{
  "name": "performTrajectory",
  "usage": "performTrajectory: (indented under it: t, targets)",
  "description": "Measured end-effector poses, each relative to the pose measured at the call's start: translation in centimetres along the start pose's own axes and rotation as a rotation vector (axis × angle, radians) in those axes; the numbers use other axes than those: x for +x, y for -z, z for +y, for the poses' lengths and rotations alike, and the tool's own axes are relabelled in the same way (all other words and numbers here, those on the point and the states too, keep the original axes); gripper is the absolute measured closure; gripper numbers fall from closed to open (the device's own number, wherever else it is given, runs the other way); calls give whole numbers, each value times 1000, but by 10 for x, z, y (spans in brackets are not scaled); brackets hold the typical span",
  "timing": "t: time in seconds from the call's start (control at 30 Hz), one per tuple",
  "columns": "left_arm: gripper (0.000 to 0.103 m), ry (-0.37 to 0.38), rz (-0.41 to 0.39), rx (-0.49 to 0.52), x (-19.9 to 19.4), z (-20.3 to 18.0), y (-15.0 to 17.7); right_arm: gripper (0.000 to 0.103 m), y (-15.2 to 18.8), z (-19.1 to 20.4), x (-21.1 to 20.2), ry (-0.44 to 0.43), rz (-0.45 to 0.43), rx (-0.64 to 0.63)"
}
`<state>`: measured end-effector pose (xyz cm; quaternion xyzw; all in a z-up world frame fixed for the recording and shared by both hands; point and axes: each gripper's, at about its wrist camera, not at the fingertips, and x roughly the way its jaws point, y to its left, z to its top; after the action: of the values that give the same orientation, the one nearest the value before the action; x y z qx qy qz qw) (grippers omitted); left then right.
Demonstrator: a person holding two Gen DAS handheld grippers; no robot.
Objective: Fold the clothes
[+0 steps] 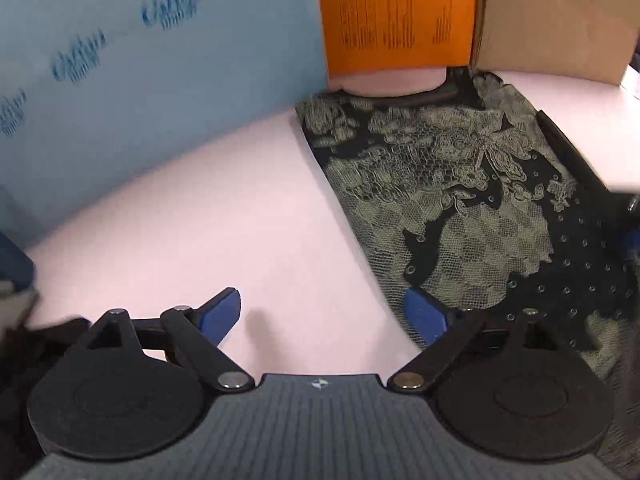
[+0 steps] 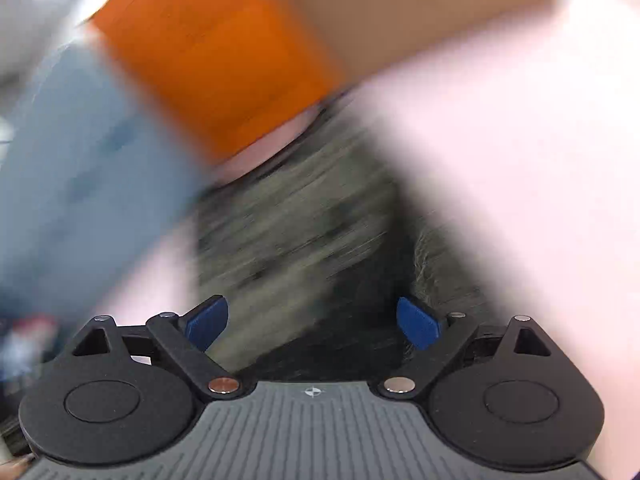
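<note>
A black garment with pale lace flower pattern lies flat on the pink table, running from the far middle to the near right. My left gripper is open just above the table at the garment's near left edge; its right blue fingertip is over the cloth edge, its left one over bare table. In the blurred right wrist view my right gripper is open above the same dark garment, with nothing pinched between its blue pads.
A blue printed panel stands along the far left. An orange box and a brown cardboard box stand at the back, close to the garment's far end. A dark object crosses at the right edge.
</note>
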<state>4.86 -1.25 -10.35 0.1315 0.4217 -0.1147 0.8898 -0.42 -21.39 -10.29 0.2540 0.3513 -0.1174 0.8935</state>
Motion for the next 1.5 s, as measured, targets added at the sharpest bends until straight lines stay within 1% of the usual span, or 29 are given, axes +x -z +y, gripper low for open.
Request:
performTrajectory:
  t: [0.03, 0.07, 0.1, 0.17, 0.2, 0.23, 0.27, 0.3, 0.37, 0.4, 0.43, 0.5, 0.53, 0.6, 0.63, 0.67, 0.73, 0.8, 0.87, 0.9, 0.97, 1.0, 1.07, 1.13, 1.23, 1.3, 1.4, 1.43, 1.5]
  targets:
    - [14, -1, -7, 11, 0, 1, 2, 10, -2, -5, -9, 34, -46, 14]
    - [13, 0, -9, 15, 0, 1, 3, 10, -2, -7, -16, 10, -63, 26]
    - [12, -1, -10, 18, 1, 2, 3, 10, -2, -8, -20, -45, -63, 36]
    - [9, -14, -10, 30, 3, 2, 1, 8, 3, -2, -23, -163, -19, 11]
    - [5, -29, -10, 39, 5, 2, -1, 7, 7, 0, -21, -225, 17, 7]
    - [2, -48, -9, 50, 7, 2, -2, 5, 12, -2, -17, -284, 63, 24]
    - [0, -67, -8, 61, 7, 2, -1, 5, 17, -7, -13, -315, 107, 58]
    - [0, -75, -10, 71, 9, 3, 0, 5, 21, -14, -11, -299, 126, 92]
    - [1, -77, -8, 71, 8, 10, 1, 5, 25, -33, -28, -181, 70, 131]
    - [4, -70, -5, 56, 4, 18, 2, 5, 26, -42, -39, -116, 35, 147]
    - [4, -52, -10, 30, -1, 29, 5, 5, 28, -53, -54, -112, 7, 173]
    - [4, -11, -35, -34, -18, 54, 14, 5, 33, -76, -90, -157, -35, 220]
    - [4, 11, -48, -45, -27, 60, 21, 5, 39, -85, -109, -158, -48, 216]
    - [4, 69, -81, -23, -46, 58, 35, 4, 56, -98, -144, -155, -52, 173]
    - [4, 98, -97, -13, -55, 57, 42, 4, 68, -104, -157, -170, -44, 142]
    - [4, 125, -117, 17, -65, 51, 51, 4, 80, -107, -171, -193, -34, 101]
    - [4, 176, -172, 132, -83, 25, 70, 4, 108, -109, -199, -224, -12, 15]
    - [4, 227, -226, 261, -100, -6, 90, 4, 139, -110, -221, -241, -4, -27]
    - [4, 277, -268, 393, -113, -37, 112, 4, 168, -114, -237, -221, -5, -28]
    - [4, 300, -259, 456, -115, -52, 123, 4, 180, -117, -242, -199, -1, -17]
    - [4, 305, -228, 566, -113, -74, 146, 4, 200, -126, -248, -150, 11, 16]
    - [4, 298, -234, 602, -115, -78, 154, 4, 206, -129, -252, -134, 10, 32]
    - [4, 287, -278, 638, -123, -78, 164, 4, 214, -135, -259, -121, -1, 50]
    - [4, 280, -314, 664, -132, -76, 172, 4, 213, -135, -268, -118, -16, 21]
    - [4, 282, -312, 629, -143, -62, 174, 4, 201, -136, -271, -126, -22, -41]
    - [4, 270, -310, 575, -151, -53, 171, 3, 188, -136, -266, -159, -17, -84]
    - [3, 254, -303, 462, -158, -49, 157, 3, 158, -138, -247, -230, -1, -152]
    - [3, 249, -291, 419, -159, -50, 151, 3, 146, -139, -237, -261, 8, -174]
    - [2, 229, -241, 333, -154, -57, 135, 3, 122, -140, -214, -332, 31, -225]
